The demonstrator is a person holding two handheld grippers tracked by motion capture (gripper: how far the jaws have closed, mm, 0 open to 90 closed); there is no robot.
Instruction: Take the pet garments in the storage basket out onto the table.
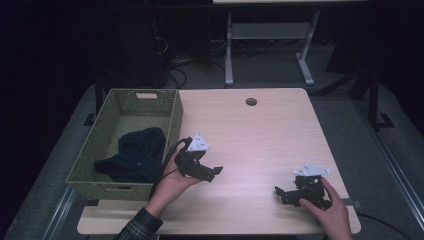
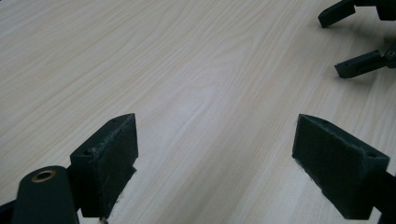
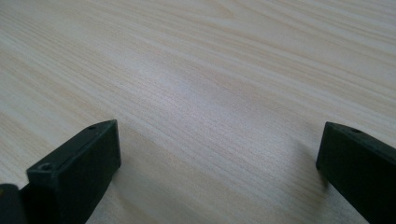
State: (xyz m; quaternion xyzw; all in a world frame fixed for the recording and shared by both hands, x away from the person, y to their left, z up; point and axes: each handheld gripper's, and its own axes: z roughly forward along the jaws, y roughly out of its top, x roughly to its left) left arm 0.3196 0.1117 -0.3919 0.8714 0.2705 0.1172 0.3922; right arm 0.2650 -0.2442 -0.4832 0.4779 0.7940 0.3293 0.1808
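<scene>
1. I am counting two grippers, one basket, one dark cloth and one table.
2. I am holding the left gripper over the table, just right of the basket. Its jaws are standing wide apart with nothing between them; in the left gripper view bare wood is showing in the gap.
3. I am holding the right gripper near the table's front right corner, well apart from the left one. Its jaws are also spread wide and gripping nothing; the right gripper view is showing plain wood between them.
4. The basket, green and woven, is sitting at the table's left edge. The cloth is lying crumpled inside it, toward the near end; the far end is showing bare weave.
5. A round hole is sitting near the table's far edge. Beyond the table, a desk frame and cables are lying on the floor.
6. The basket's right wall is standing between the left gripper and the cloth.
</scene>
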